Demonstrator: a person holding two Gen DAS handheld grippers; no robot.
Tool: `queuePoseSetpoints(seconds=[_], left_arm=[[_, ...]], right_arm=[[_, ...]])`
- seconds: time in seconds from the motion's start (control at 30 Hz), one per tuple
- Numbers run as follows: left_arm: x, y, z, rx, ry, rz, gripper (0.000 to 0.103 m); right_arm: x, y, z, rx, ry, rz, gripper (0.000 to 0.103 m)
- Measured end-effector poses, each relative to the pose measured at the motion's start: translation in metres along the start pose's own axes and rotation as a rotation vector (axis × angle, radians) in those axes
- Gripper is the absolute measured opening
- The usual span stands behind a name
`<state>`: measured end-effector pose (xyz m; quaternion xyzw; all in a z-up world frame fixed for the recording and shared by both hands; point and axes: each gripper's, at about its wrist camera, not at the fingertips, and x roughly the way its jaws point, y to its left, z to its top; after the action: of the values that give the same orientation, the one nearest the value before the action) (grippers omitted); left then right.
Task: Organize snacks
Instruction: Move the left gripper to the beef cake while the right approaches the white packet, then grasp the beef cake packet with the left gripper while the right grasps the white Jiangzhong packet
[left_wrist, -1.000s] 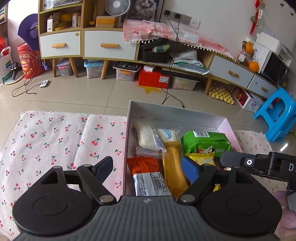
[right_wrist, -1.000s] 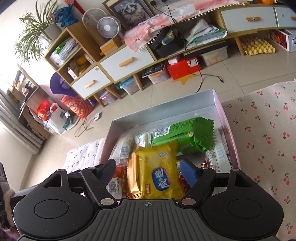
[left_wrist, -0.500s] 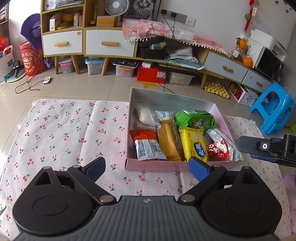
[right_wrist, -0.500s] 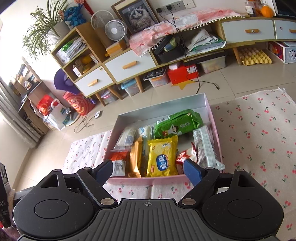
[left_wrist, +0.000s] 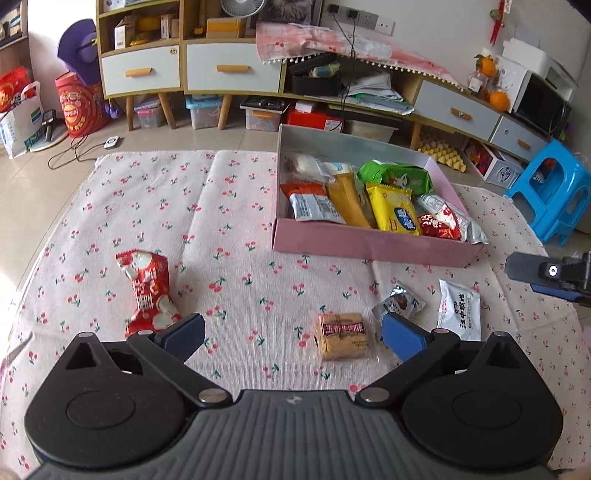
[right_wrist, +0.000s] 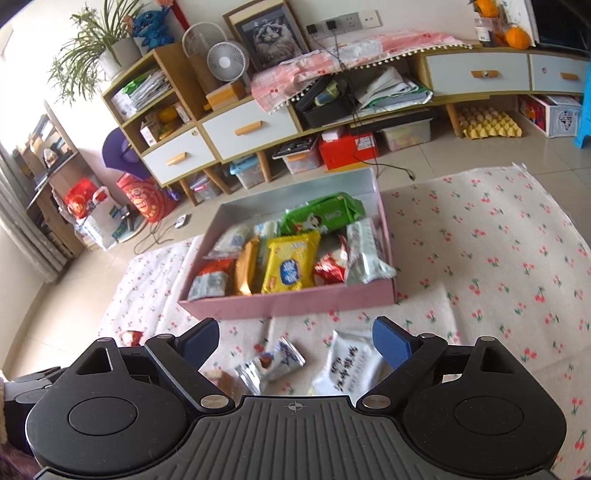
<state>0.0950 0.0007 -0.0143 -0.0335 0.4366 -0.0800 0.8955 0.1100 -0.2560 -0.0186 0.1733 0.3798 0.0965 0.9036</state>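
Both tongs, left (left_wrist: 291, 336) and right (right_wrist: 295, 341), wide and empty; pink box (left_wrist: 369, 243) long side facing them.

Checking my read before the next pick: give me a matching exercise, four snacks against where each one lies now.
Things:
1. red packet
2. yellow packet
3. biscuit pack
4. green packet

Places:
A. inside the pink box, toward its far wall
B. on the cloth, left of the box, alone
C. inside the box, near its front wall
D. on the cloth, in front of the box

Pairs: 1-B, 2-C, 3-D, 4-A
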Motion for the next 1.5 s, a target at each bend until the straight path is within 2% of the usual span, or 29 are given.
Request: queuePoseSetpoints(seconds=[0.07, 0.27, 0.63, 0.73, 0.87, 0.93, 0.97, 1.1, 1.3, 1.43, 1.5], left_arm=[[0.003, 0.002, -0.002, -0.034, 0.013, -0.002, 0.102], [0.014, -0.001, -0.008, -0.109, 0.04, -0.026, 0.102], [0.032, -0.03, -0.022, -0.023, 0.072, -0.039, 0.088], [0.035, -0.034, -0.022, -0.004, 0.074, -0.034, 0.078], [0.039, -0.031, -0.022, -0.004, 0.084, -0.015, 0.057], [0.039, -0.029, -0.022, -0.006, 0.089, -0.015, 0.055], [0.038, -0.029, -0.022, -0.004, 0.088, -0.015, 0.049], [0.035, -0.024, -0.019, -0.007, 0.088, -0.016, 0.039], [0.035, -0.015, -0.016, -0.02, 0.102, -0.013, 0.038], [0.034, -0.009, -0.017, -0.01, 0.101, -0.005, 0.039], [0.033, -0.006, -0.017, -0.007, 0.098, -0.01, 0.044]], right_arm=[[0.004, 0.003, -0.004, -0.012, 0.054, -0.046, 0.092], [0.013, 0.011, -0.013, -0.049, 0.093, -0.086, 0.092], [0.039, -0.008, -0.017, 0.023, 0.163, -0.169, 0.092], [0.044, -0.01, -0.016, 0.05, 0.173, -0.176, 0.092], [0.051, -0.011, -0.016, 0.054, 0.179, -0.189, 0.092], [0.055, -0.01, -0.016, 0.054, 0.179, -0.196, 0.092], [0.056, -0.009, -0.016, 0.053, 0.179, -0.2, 0.092], [0.064, -0.008, -0.016, 0.053, 0.183, -0.218, 0.092], [0.073, -0.006, -0.02, 0.036, 0.19, -0.251, 0.092], [0.077, -0.001, -0.024, -0.023, 0.186, -0.284, 0.092], [0.079, 0.002, -0.026, -0.066, 0.187, -0.315, 0.092]])
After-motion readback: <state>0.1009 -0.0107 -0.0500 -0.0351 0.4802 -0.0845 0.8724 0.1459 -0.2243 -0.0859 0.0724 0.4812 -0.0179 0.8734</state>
